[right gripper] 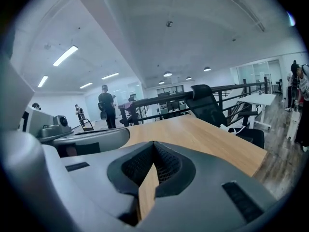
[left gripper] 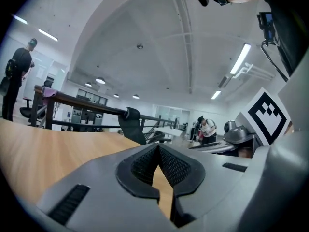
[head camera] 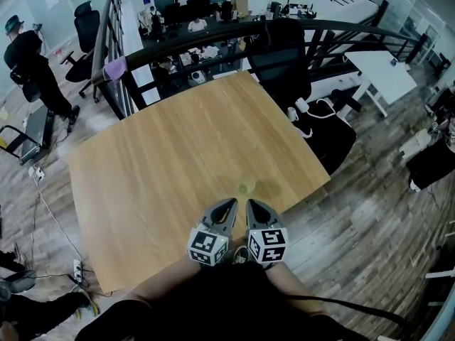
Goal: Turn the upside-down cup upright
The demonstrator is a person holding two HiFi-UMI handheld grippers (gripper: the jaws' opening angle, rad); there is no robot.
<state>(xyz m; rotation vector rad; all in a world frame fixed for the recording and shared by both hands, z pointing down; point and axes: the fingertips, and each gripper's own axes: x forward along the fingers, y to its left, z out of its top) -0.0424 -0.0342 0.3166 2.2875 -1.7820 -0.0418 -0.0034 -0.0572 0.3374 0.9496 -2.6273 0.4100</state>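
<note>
I'm looking at a light wooden bench [head camera: 178, 141] on a grey-brown plank floor [head camera: 370, 190] in an open office. A black metal railing [head camera: 213, 38] curves past its far edge, with a black office chair [head camera: 281, 62] at one o'clock and a person in black clothes [head camera: 32, 62] at ten. The print I can make out is the black-and-white square pattern on each marker cube [head camera: 208, 247]. My left tool [head camera: 229, 206] and right tool [head camera: 254, 206] are both pinched closed on nothing. The small clear cup [head camera: 245, 187] sits on the bench at twelve o'clock, just beyond their tips and untouched. I cannot tell which way up it is.
</note>
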